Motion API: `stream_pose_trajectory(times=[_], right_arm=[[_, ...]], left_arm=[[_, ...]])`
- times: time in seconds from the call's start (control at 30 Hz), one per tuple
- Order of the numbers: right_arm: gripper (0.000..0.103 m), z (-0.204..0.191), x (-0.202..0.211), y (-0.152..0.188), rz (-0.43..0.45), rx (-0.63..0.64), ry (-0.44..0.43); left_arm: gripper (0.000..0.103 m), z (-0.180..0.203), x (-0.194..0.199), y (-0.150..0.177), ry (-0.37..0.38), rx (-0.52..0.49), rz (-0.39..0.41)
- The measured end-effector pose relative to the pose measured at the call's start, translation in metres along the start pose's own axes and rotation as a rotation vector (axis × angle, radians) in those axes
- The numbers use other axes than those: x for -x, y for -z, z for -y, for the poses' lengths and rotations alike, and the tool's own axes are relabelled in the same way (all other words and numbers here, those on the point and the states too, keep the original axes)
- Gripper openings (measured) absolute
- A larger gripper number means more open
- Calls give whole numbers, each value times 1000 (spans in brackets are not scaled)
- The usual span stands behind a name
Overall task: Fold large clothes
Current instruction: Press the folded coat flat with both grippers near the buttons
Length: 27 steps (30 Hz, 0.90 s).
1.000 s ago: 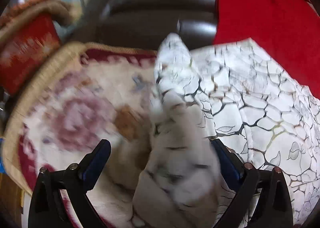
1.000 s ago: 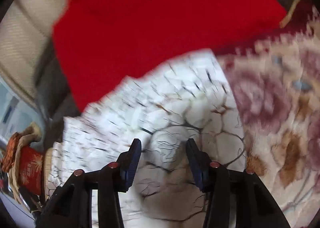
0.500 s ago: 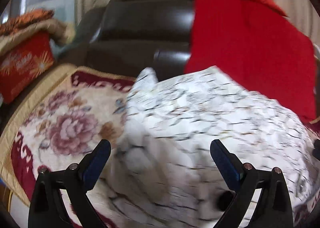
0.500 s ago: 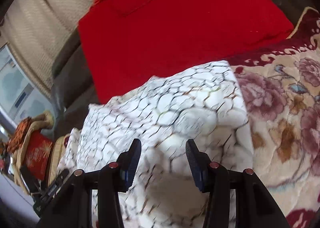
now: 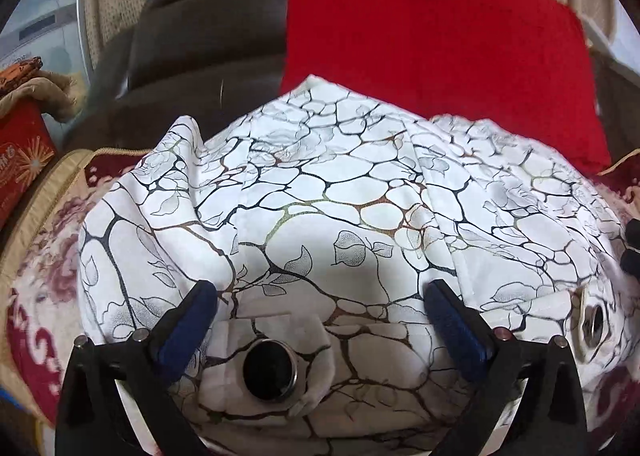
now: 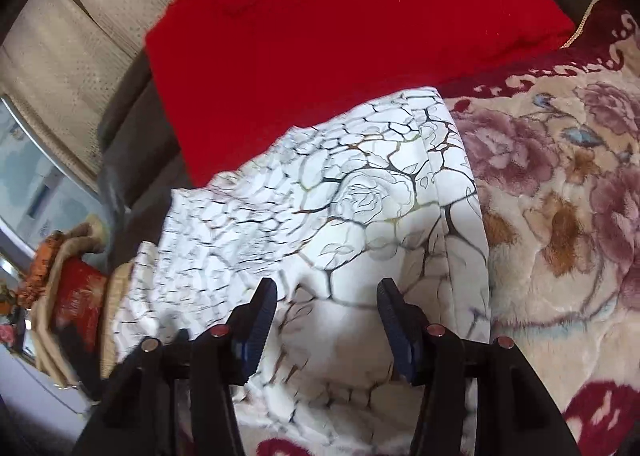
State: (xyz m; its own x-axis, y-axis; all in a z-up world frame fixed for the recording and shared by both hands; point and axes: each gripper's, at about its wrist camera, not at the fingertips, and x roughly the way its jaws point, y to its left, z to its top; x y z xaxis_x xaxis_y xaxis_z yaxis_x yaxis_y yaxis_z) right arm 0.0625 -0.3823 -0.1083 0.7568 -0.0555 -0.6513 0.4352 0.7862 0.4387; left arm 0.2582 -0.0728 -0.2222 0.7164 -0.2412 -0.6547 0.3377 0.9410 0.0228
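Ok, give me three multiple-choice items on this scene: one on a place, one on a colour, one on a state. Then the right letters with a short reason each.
1. Where does the white crackle-print garment lie?
A. on the floral blanket, in front of the red cushion
B. on a hanger
C. inside a basket

2. What colour are the pads on the gripper fingers?
A. yellow
B. dark blue
C. white

3. How does the left gripper stand?
A. shut on the cushion
C. shut with nothing in it
B. open, its pads apart over the garment

Answers: 1 A, the garment is spread on the blanket with the cushion behind it. 2 B, both wrist views show blue pads on black fingers. 3 B, the pads stand wide apart, pinching no cloth.
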Motion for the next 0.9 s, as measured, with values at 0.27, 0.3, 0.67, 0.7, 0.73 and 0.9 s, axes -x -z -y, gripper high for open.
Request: stream_pose_trajectory(times=[0.27, 0.3, 0.67, 0.7, 0.73, 0.9], right_arm=[[56, 4, 6, 21, -53, 26, -32], [57, 8, 4, 20, -71, -2, -45], [66, 19, -11, 5, -169, -57, -147], [66, 22, -11, 4, -176, -69, -164], [66, 24, -10, 4, -181, -79, -178], [65, 35, -10, 0, -223, -100, -254]], left_arm=[[103, -3, 7, 18, 1, -33, 75], [103, -3, 9, 21, -2, -32, 81], [103, 4, -4, 9, -51, -36, -42], [103, 4, -5, 8, -53, -30, -52], [103, 4, -6, 7, -58, -21, -66], [103, 1, -5, 5, -69, 53, -120]])
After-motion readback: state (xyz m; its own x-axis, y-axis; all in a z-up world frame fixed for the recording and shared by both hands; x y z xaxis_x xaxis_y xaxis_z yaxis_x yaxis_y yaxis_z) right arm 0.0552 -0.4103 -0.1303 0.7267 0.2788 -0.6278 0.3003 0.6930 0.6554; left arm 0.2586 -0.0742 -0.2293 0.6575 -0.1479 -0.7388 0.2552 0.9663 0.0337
